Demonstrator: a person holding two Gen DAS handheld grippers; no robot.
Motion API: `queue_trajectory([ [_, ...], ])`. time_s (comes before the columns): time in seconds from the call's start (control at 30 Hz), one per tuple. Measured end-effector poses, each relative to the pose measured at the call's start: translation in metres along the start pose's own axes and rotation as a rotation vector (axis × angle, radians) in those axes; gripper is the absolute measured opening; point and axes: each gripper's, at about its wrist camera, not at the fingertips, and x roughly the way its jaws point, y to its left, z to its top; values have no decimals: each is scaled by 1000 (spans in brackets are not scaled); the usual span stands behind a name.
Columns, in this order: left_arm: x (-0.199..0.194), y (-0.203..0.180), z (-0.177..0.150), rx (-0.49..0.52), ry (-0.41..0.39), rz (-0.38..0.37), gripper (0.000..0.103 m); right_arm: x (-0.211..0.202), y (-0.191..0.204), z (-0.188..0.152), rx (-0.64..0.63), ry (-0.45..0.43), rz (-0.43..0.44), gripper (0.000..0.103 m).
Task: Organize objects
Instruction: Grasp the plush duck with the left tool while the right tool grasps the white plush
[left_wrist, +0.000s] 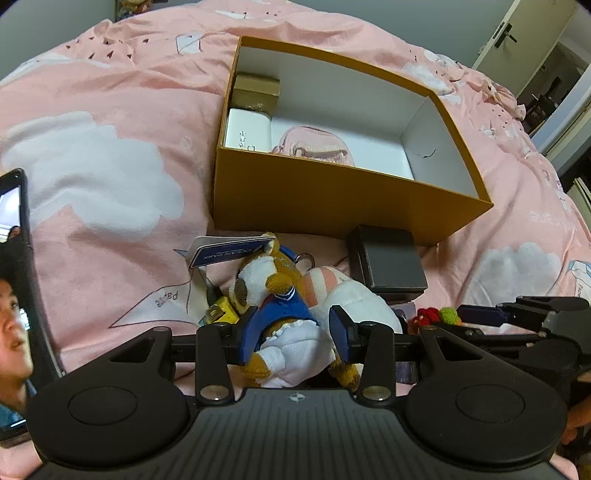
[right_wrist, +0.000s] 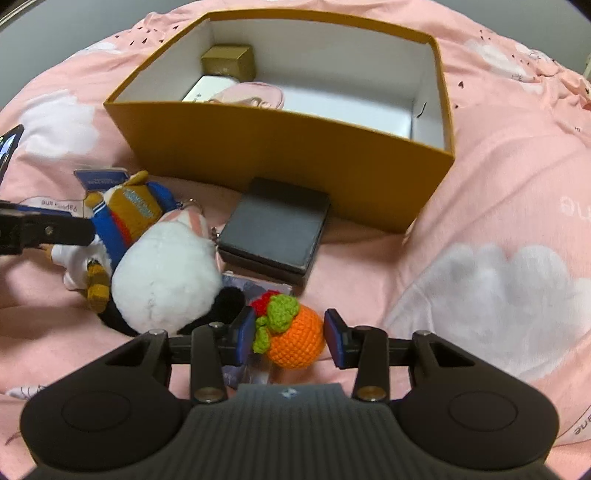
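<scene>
An open mustard cardboard box (left_wrist: 332, 199) (right_wrist: 295, 147) lies on the pink bedspread; inside are a gold box (left_wrist: 256, 92) (right_wrist: 229, 61), a white box (left_wrist: 247, 129) and a pink clear item (left_wrist: 314, 146). My left gripper (left_wrist: 293, 328) has its jaws around a plush cat in blue clothes (left_wrist: 273, 291) (right_wrist: 129, 214); contact is unclear. My right gripper (right_wrist: 290, 328) straddles an orange crochet fruit (right_wrist: 295, 336) with green leaves; the pads look close to it. A white plush (right_wrist: 166, 273) (left_wrist: 354, 299) lies between the two toys.
A dark grey flat box (right_wrist: 277, 229) (left_wrist: 391, 262) lies in front of the mustard box. A phone on a stand (left_wrist: 14, 258) is at the left. A door (left_wrist: 517, 40) stands far right. A yellow item (left_wrist: 221, 314) lies by the cat.
</scene>
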Motion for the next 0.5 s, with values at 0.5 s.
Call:
queue_trajectory([
  [0.5,46,12,15,-77,110,72,51,-22,57,11,-201,-87,206,48],
])
